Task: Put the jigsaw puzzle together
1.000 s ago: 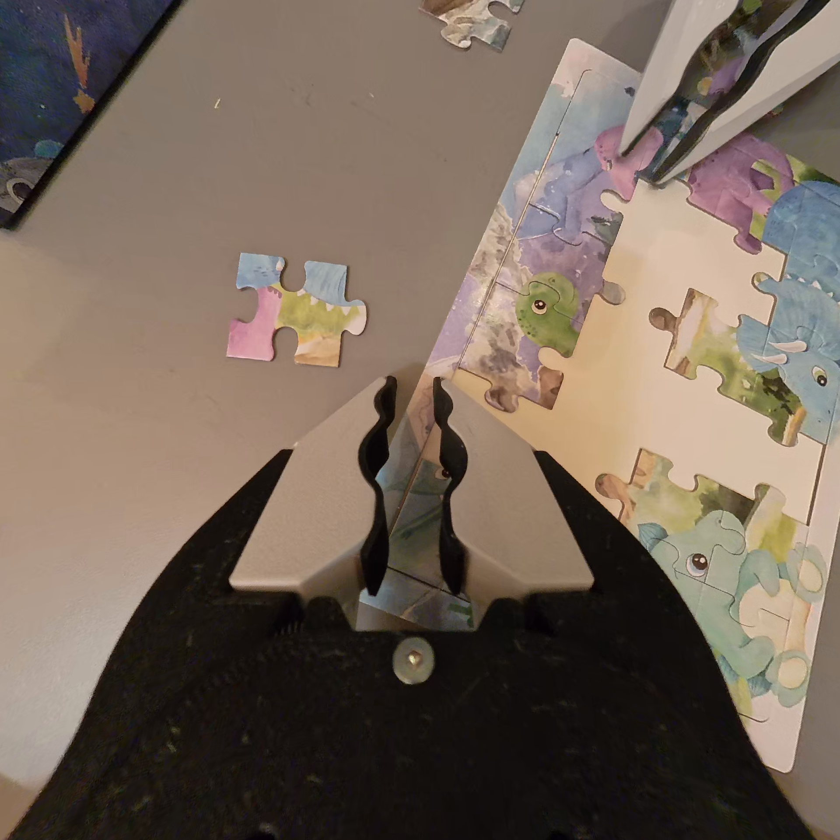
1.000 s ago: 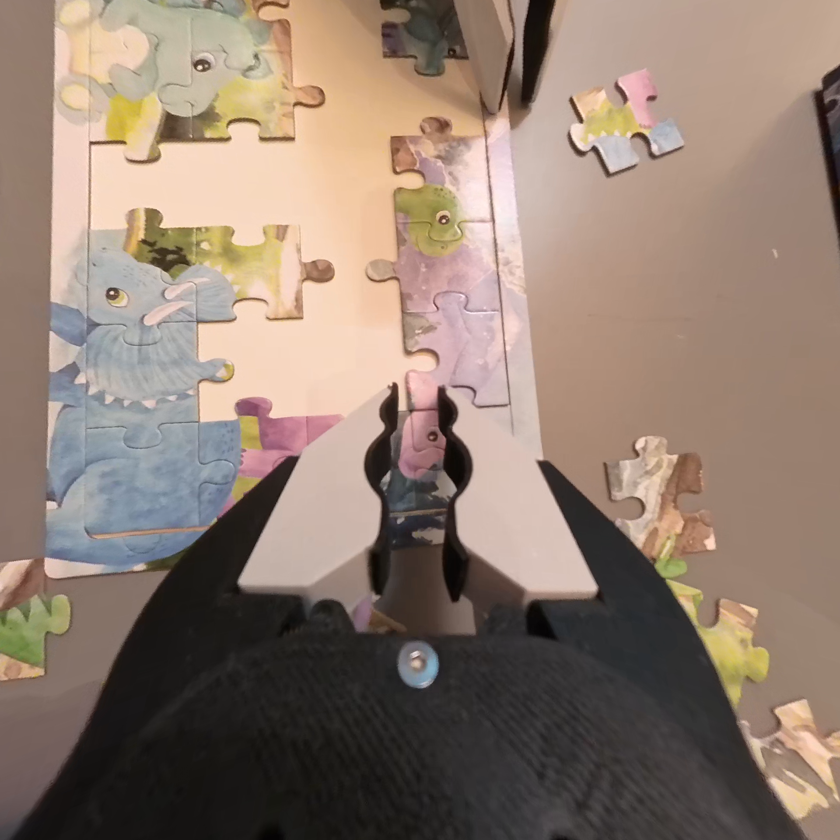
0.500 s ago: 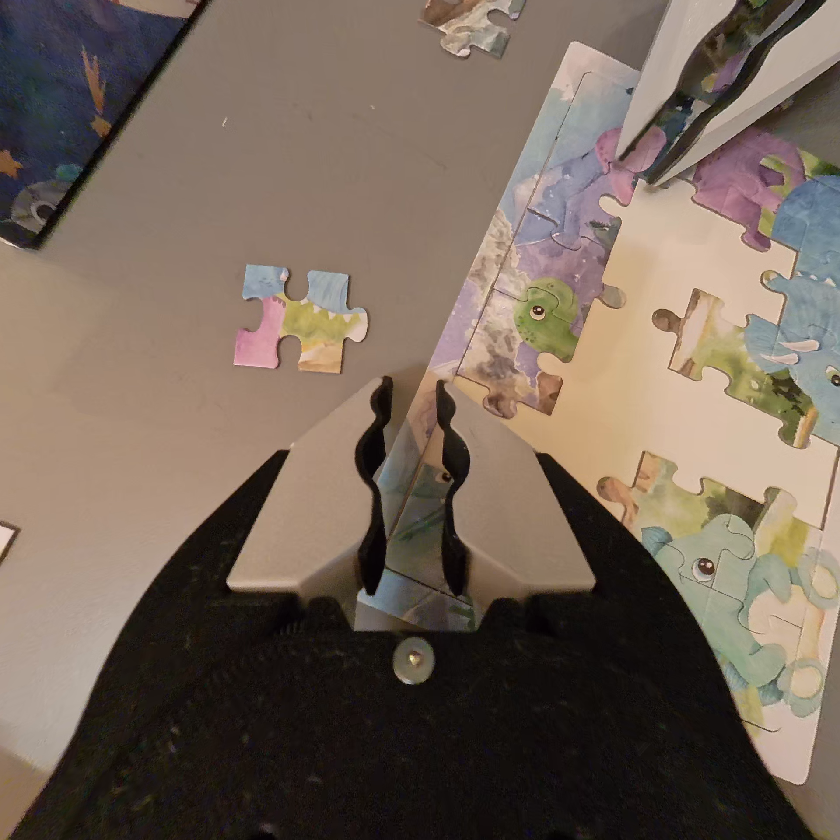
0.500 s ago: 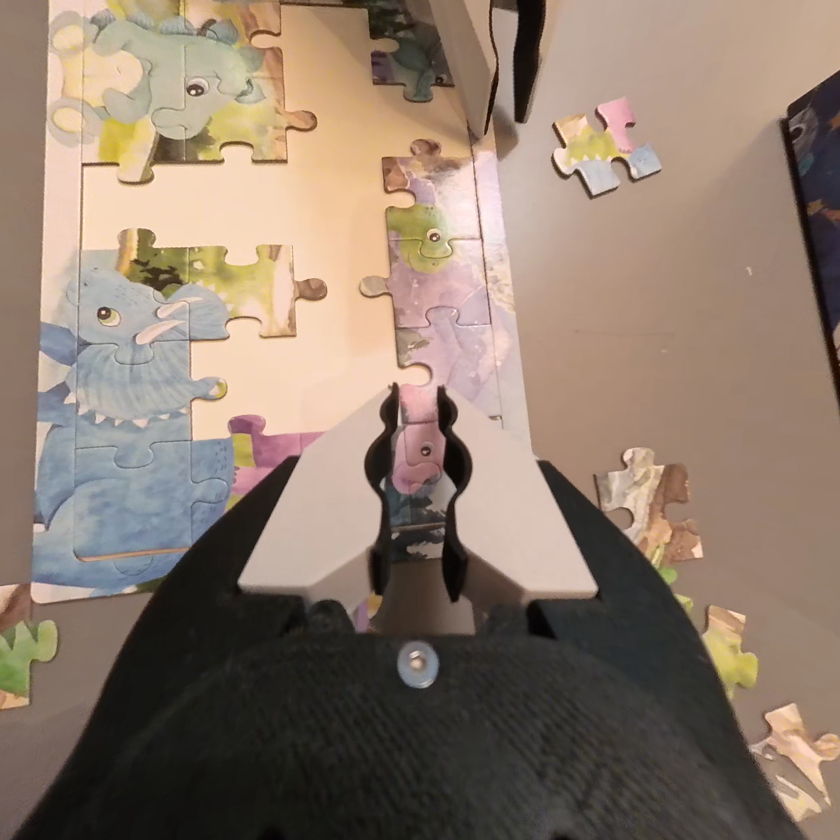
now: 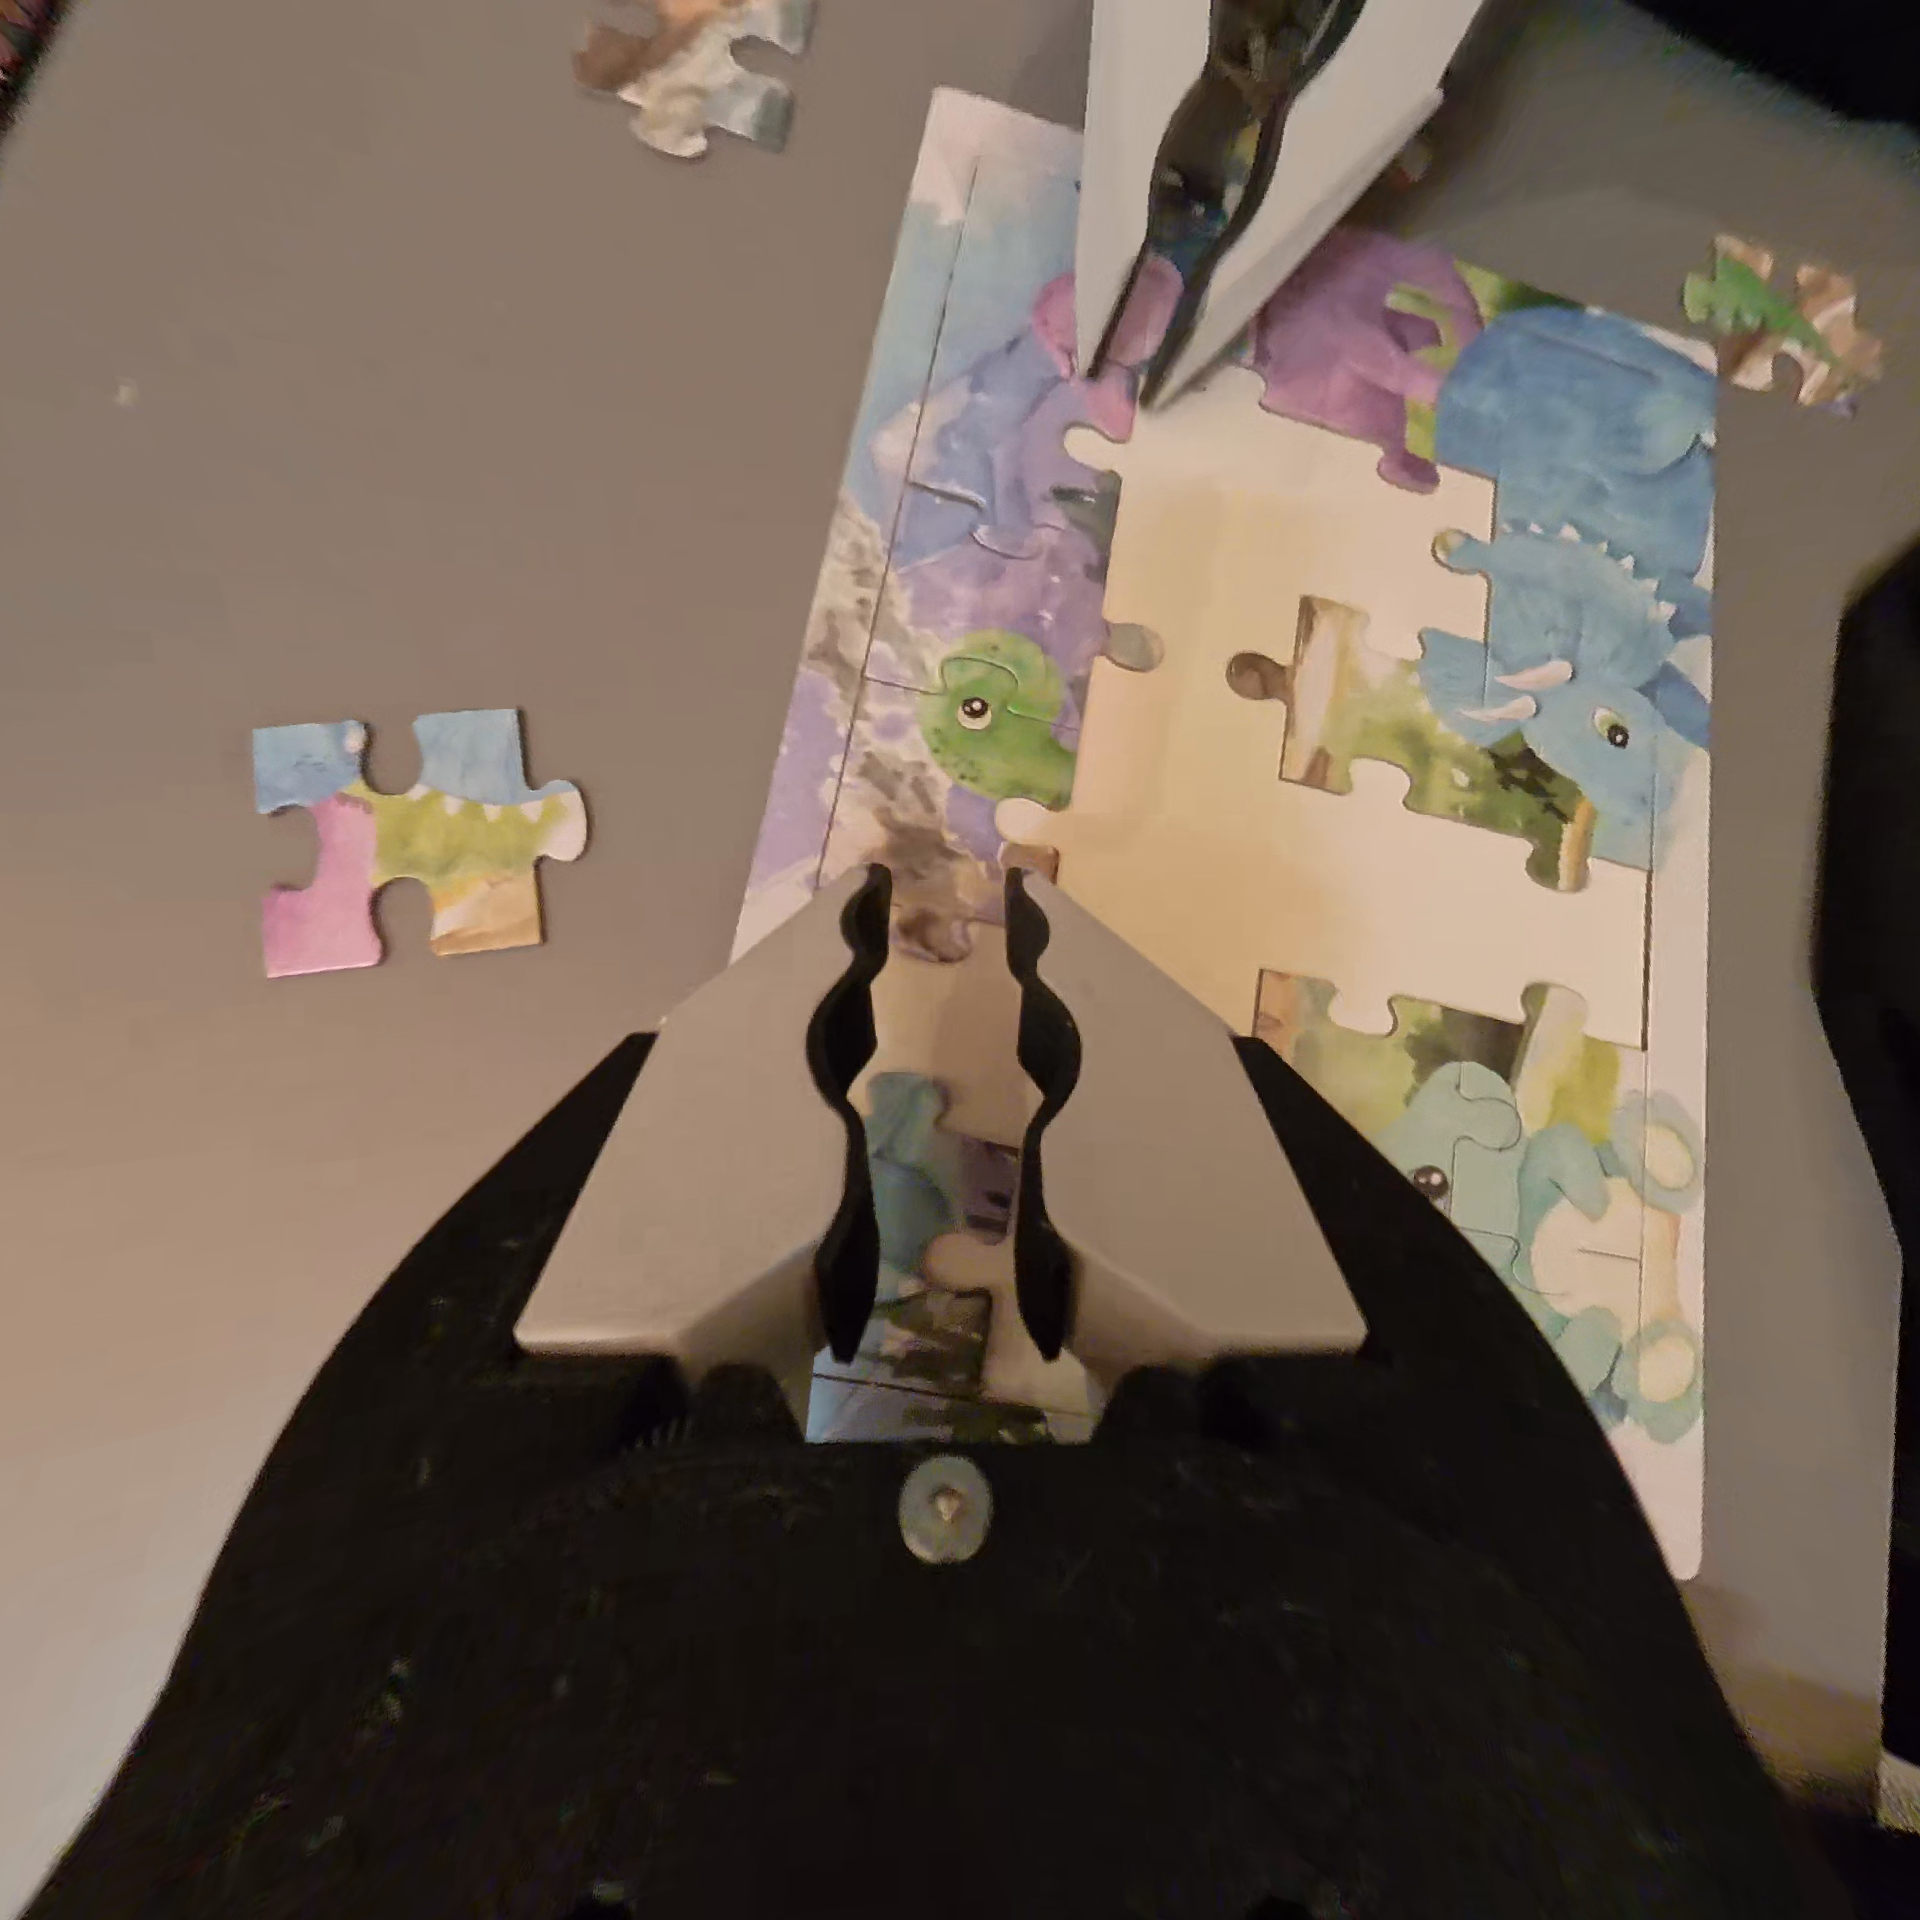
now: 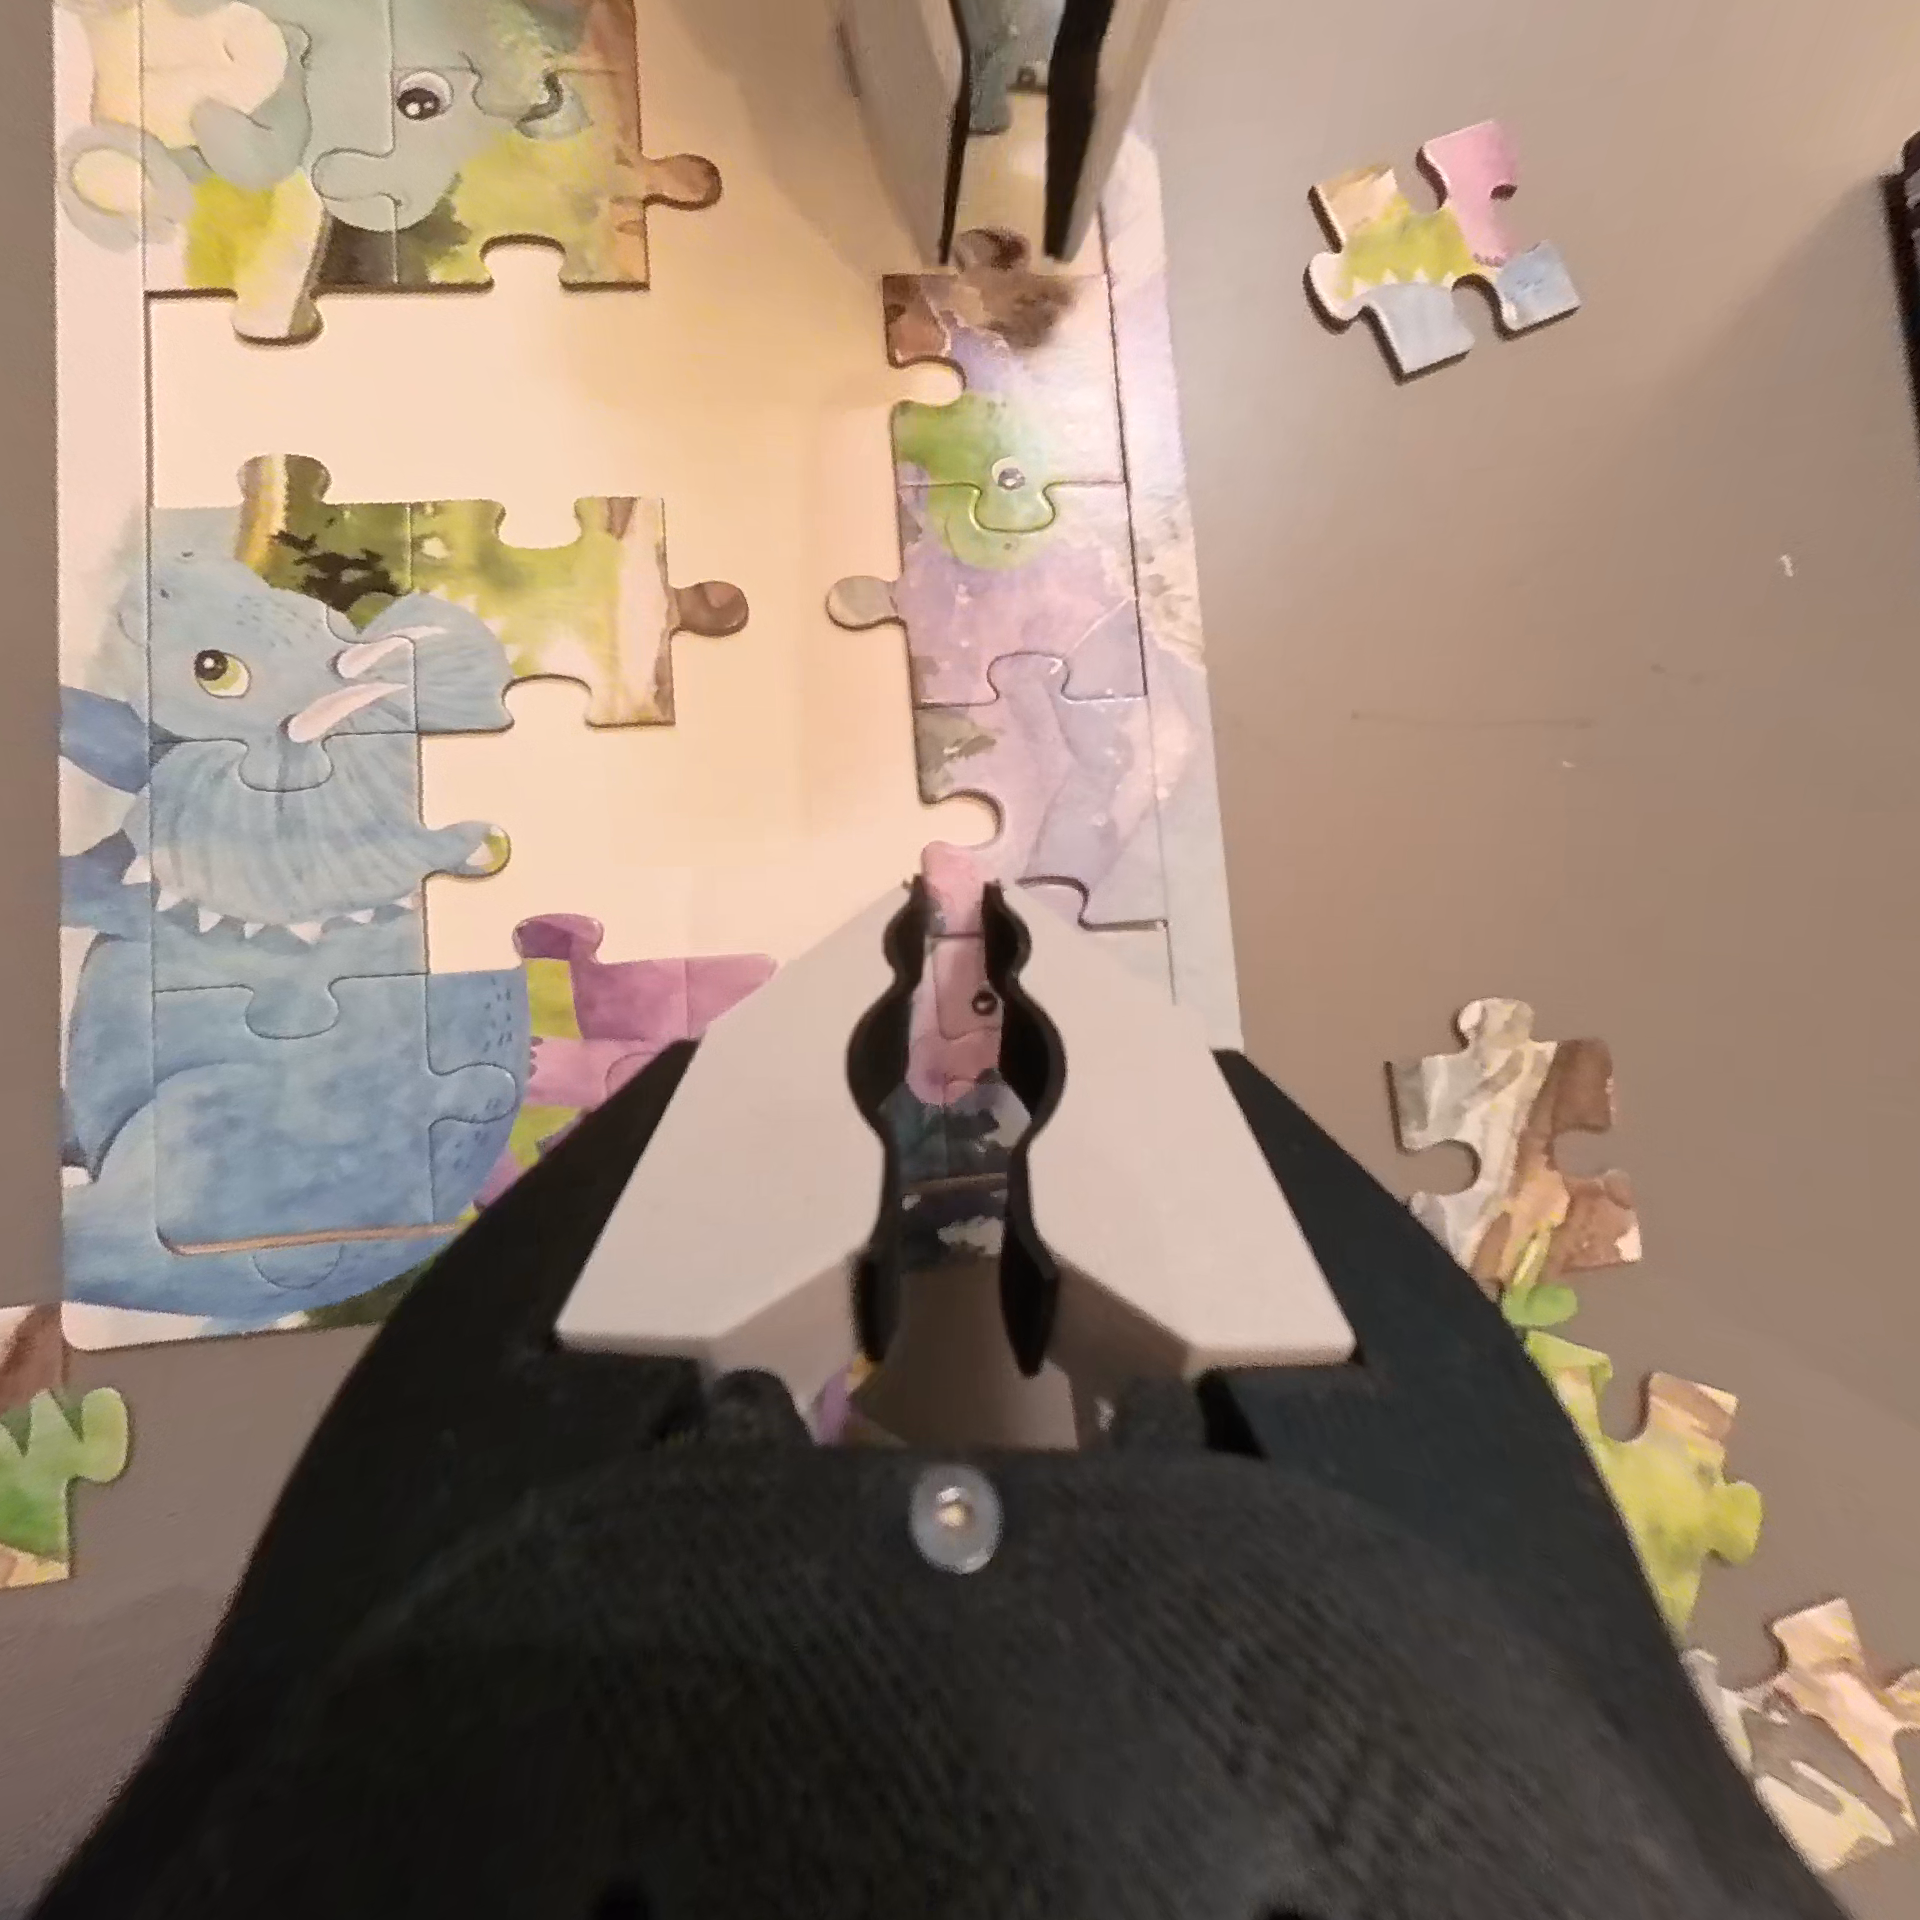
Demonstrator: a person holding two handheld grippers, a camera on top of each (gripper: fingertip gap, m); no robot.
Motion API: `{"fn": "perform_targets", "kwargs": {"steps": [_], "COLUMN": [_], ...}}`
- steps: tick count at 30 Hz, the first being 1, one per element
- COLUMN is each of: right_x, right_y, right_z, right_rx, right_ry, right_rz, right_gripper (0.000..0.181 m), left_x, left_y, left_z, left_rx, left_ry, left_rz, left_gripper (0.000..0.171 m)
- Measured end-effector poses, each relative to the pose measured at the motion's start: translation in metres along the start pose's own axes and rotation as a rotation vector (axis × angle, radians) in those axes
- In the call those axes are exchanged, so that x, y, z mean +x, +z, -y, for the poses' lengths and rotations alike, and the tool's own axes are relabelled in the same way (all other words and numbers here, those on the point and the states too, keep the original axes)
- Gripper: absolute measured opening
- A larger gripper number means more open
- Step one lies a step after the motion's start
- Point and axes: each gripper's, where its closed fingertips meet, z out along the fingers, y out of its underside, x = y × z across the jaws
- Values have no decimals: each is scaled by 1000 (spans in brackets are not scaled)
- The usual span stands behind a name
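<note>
The puzzle tray (image 5: 1247, 831) lies on the grey table, with blue, teal, green and purple dinosaur pieces set along its edges and its cream middle (image 6: 727, 416) bare. My right gripper (image 6: 953, 894) is almost shut. Its tips rest on a pink dinosaur piece (image 6: 951, 868) that lies flat at the tray's near right corner. It also shows in the left wrist view (image 5: 1122, 379). My left gripper (image 5: 945, 883) is open and empty over the tray's opposite end, above a teal piece (image 5: 904, 1164). It shows at the top of the right wrist view (image 6: 1003, 223).
A loose pink, green and blue piece (image 5: 416, 842) lies on the table beside the tray (image 6: 1444, 249). More loose pieces lie at the right (image 6: 1517, 1153) (image 6: 1652, 1475) and at the lower left (image 6: 52, 1455). A dark box edge (image 6: 1907, 208) is at far right. The tips of one gripper are about 12 centimetres away from the tips of the other.
My left gripper has moved right, over the tray's corner, and its fingers stand a little wider. My right gripper's fingers have narrowed over the pink piece.
</note>
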Motion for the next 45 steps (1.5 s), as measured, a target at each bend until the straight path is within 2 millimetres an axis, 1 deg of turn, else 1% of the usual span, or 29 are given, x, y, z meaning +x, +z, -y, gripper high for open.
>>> {"fn": "perform_targets", "kwargs": {"steps": [3,6,11,17,25,39,43,45], "right_x": [5,8,11,13,12,14,17,19], "right_y": [-4,-8,-5,-7,0,3,4,4], "right_z": [-1,4,-1,2,3,4,5,5], "right_rx": [9,46,16,43,48,69,73,66], "right_ry": [-9,7,3,14,12,93,173,173], "right_rz": [-27,-34,-52,-58,-55,-27,-23,-34], "right_gripper": [4,5,14,23,30,33,29,25], "left_x": [-2,-2,-1,3,0,-2,-2,-2], "left_y": [0,-1,0,-2,-1,3,3,3], "left_z": [-4,-4,-8,-10,-10,-8,-8,-7], "left_rx": [-16,-9,-31,-27,-33,-32,-34,-33], "left_ry": [-18,-33,-22,-16,-1,-4,0,2], "left_rz": [-1,-14,-12,-42,-12,6,12,16], "left_gripper": [18,18,17,22,18,18,18,18]}}
